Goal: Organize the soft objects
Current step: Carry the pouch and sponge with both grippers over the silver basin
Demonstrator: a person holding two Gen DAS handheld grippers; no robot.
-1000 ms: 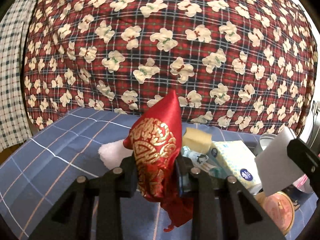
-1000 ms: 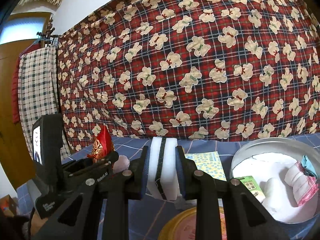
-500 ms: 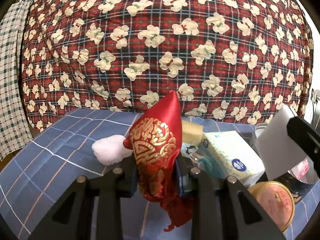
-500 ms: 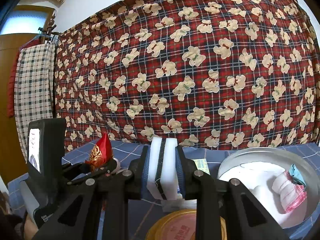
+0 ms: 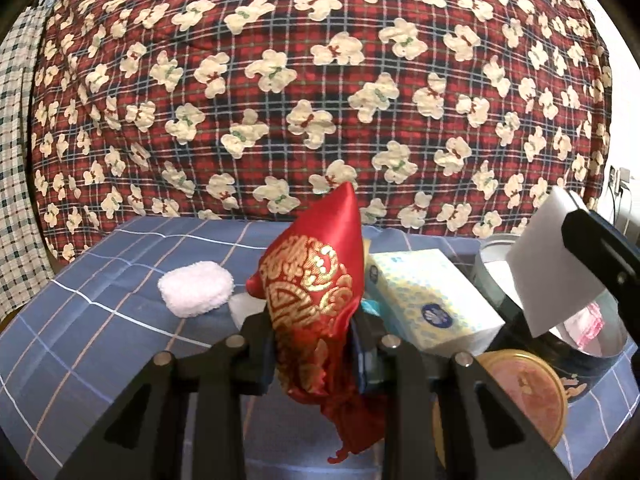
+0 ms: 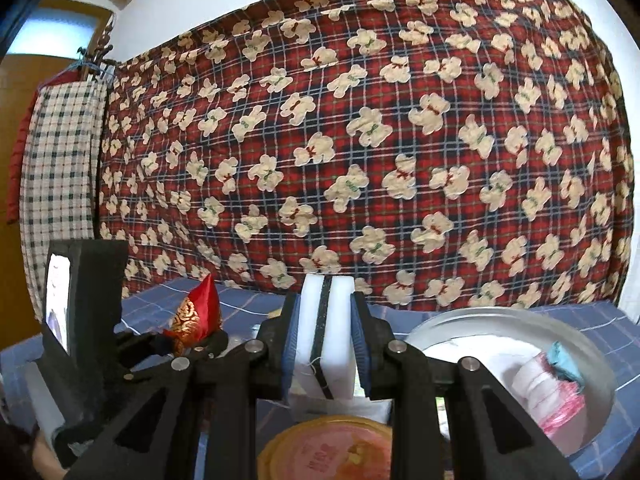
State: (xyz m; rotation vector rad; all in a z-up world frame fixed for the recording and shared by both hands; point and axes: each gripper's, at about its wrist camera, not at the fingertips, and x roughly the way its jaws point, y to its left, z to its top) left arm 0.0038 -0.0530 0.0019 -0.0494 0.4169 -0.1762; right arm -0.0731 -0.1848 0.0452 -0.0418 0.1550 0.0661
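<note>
My left gripper is shut on a red satin pouch with gold print, held upright above the blue checked cloth; the pouch also shows in the right wrist view. My right gripper is shut on a white sponge with a dark middle layer, held left of and above the round metal tin. The sponge shows at the right of the left wrist view. The tin holds white padding and a pink-and-white soft bundle.
A white fluffy pad lies on the cloth at left. A tissue pack lies beside the tin. A round gold-rimmed lid lies in front. A red plaid bear quilt hangs behind. A checked cloth hangs at left.
Both grippers have risen and tilted up a little with their loads; table items sit lower in view. The grips are unchanged.
</note>
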